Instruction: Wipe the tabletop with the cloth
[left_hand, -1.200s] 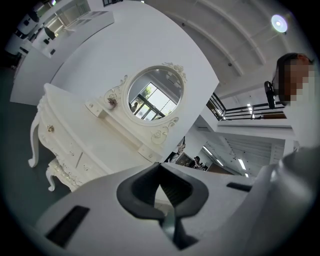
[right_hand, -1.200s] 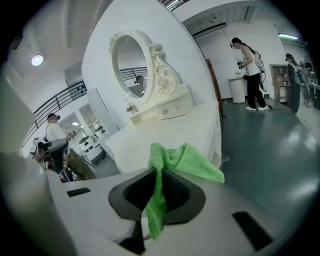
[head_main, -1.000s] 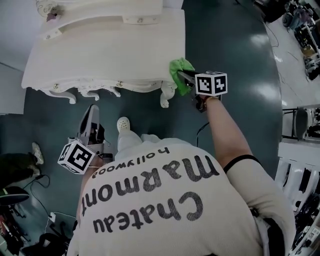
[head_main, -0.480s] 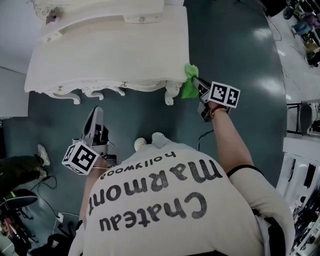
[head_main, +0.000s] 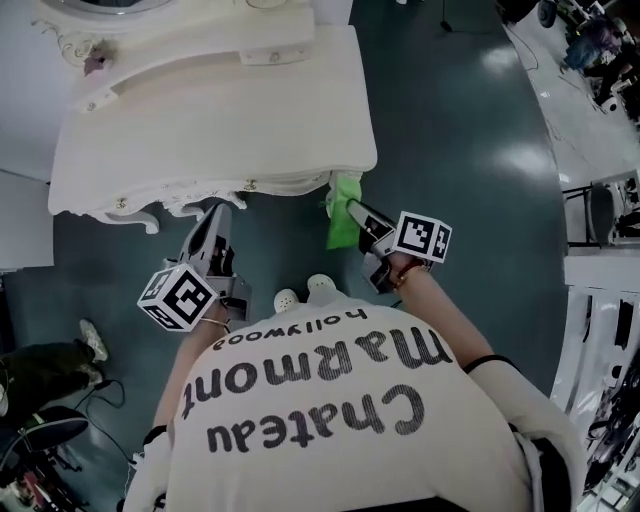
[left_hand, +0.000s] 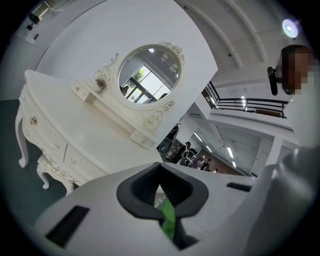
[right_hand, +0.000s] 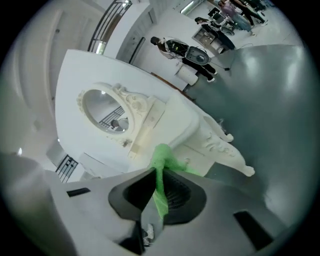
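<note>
A person in a pale printed T-shirt (head_main: 330, 410) stands on a dark teal floor (head_main: 460, 150) before a cream dressing table. The right hand-held gripper (head_main: 352, 207) is clamped on a green cloth (head_main: 342, 225), which hangs just off the front right corner of the glossy worktop (head_main: 220, 130). The left hand-held gripper (head_main: 217, 212), jaws together, points at the carved front edge. Behind the worktop rises an oval mirror (left_hand: 147, 75). Farther off, people (left_hand: 200, 161) stand in a bright hall.
</note>
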